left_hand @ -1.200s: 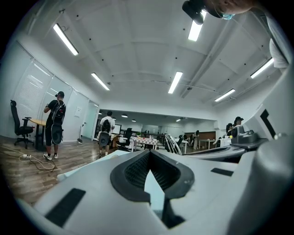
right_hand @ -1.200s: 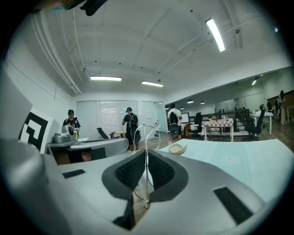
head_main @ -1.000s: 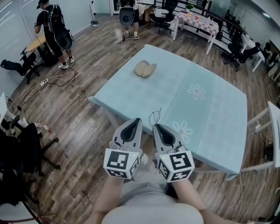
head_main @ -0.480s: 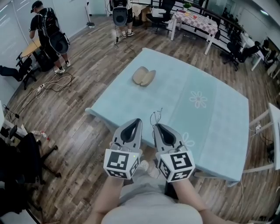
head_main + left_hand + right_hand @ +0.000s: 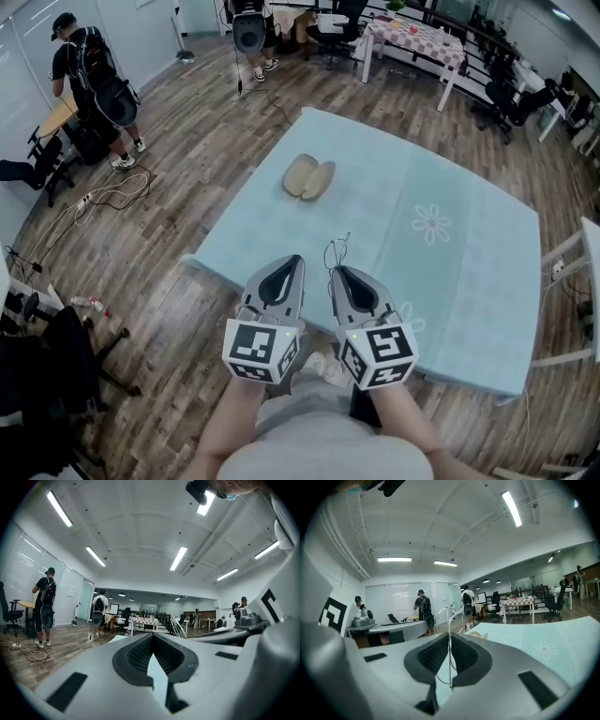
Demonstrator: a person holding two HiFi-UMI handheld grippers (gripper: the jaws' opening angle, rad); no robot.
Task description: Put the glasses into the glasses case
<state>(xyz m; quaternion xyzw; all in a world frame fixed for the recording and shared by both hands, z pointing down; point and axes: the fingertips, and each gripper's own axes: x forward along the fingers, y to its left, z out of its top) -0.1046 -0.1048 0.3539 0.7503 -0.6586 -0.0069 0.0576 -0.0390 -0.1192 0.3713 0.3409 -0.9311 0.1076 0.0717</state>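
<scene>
An open tan glasses case (image 5: 309,176) lies on the far left part of the pale teal table (image 5: 469,272). Thin wire-framed glasses (image 5: 336,251) stick up from my right gripper (image 5: 334,272), which is shut on them; in the right gripper view the wire frame (image 5: 449,620) runs up between the pads, with the case (image 5: 480,635) small beyond. My left gripper (image 5: 291,260) is held beside the right one, over the table's near corner, shut with nothing in it; its pads (image 5: 140,654) meet at the tip.
Wooden floor surrounds the table. People with backpacks stand at the far left (image 5: 89,70) and at the top (image 5: 248,28). A cable (image 5: 112,192) lies on the floor, a white chair (image 5: 586,281) stands at the right, and a checked table (image 5: 422,37) at the back.
The table and case have slid down and nearer in the head view as I move toward them. Both grippers keep their pose, the glasses still gripped.
</scene>
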